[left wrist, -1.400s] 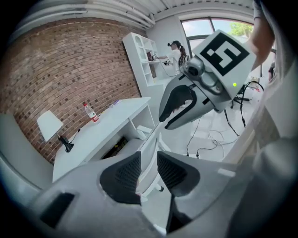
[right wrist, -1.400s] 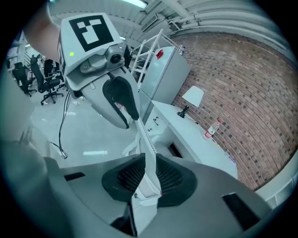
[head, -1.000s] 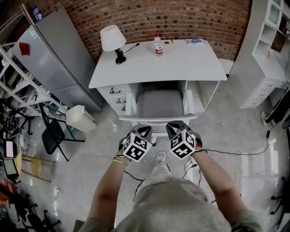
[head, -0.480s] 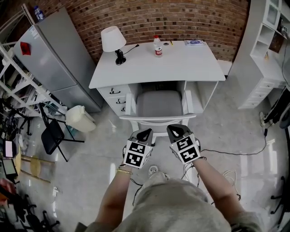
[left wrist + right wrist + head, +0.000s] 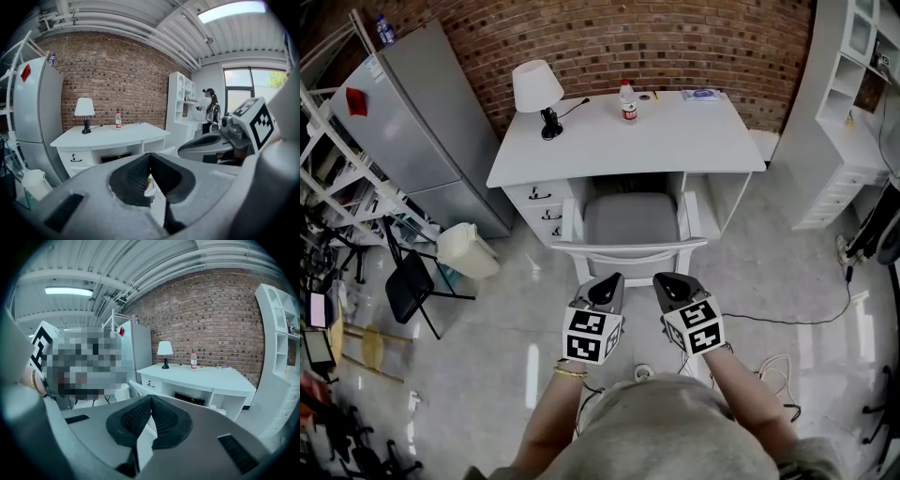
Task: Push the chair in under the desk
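The white desk [image 5: 628, 141] stands against the brick wall. A white chair [image 5: 628, 249] with a grey seat [image 5: 630, 221] sits tucked in the knee space, with only its back rail out in front. My left gripper [image 5: 607, 281] and right gripper [image 5: 668, 279] hover side by side just short of that rail, apart from it. Both are shut with nothing between the jaws. The left gripper view shows the left gripper [image 5: 149, 157] pointing at the desk [image 5: 110, 136]. The right gripper view shows the right gripper [image 5: 151, 399] before the desk [image 5: 201, 378].
A lamp [image 5: 534, 86], a bottle [image 5: 628, 98] and small items stand on the desk. A grey fridge [image 5: 403, 122], a white bin [image 5: 467, 250] and a black folding chair [image 5: 411, 281] are left. White shelving [image 5: 853, 112] is right. Cables [image 5: 769, 366] lie on the floor. A person [image 5: 211, 110] stands far off.
Both grippers have drawn back from the chair's back rail towards me. The chair stays tucked under the desk.
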